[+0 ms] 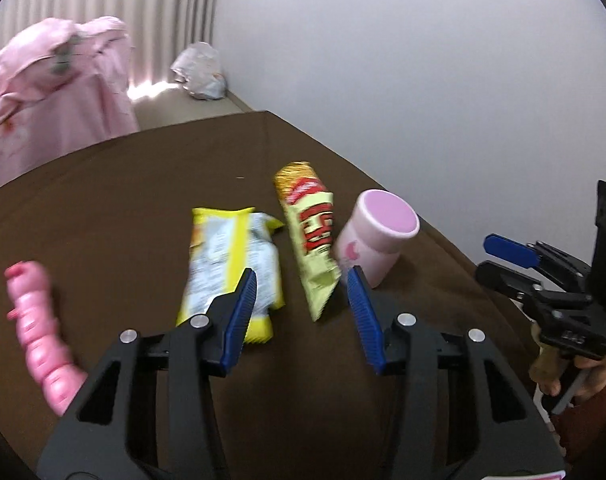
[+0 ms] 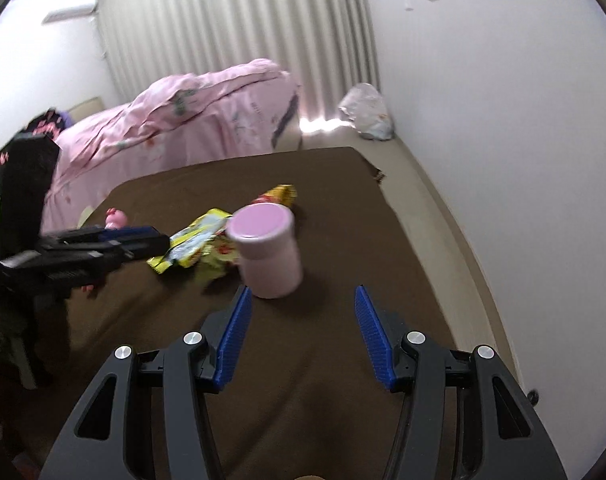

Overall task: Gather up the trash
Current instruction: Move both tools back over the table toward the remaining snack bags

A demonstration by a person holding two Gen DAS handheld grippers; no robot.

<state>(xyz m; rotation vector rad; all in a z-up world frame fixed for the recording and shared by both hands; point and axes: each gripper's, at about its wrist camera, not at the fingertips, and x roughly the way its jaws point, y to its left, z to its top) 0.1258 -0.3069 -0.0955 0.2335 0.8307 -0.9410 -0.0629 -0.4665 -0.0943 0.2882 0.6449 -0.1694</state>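
Note:
On the brown mat (image 1: 123,208) lie a yellow and white snack wrapper (image 1: 231,264), a yellow and red snack wrapper (image 1: 311,236), a pink cup (image 1: 375,236) with a pink lid, and a pink toy (image 1: 35,320). My left gripper (image 1: 303,284) is open just short of the two wrappers, holding nothing. My right gripper (image 2: 301,300) is open and empty, just short of the pink cup (image 2: 269,248). The wrappers (image 2: 199,240) lie left of the cup in the right wrist view. The left gripper (image 2: 103,244) shows there at the left, the right gripper (image 1: 515,256) at the right of the left wrist view.
A pink quilt (image 2: 183,120) is heaped on a bed behind the mat. A white plastic bag (image 2: 367,112) sits on the floor by the curtain and wall. Beige floor (image 2: 423,200) runs along the mat's right edge. Dark clothing (image 2: 23,160) is at the far left.

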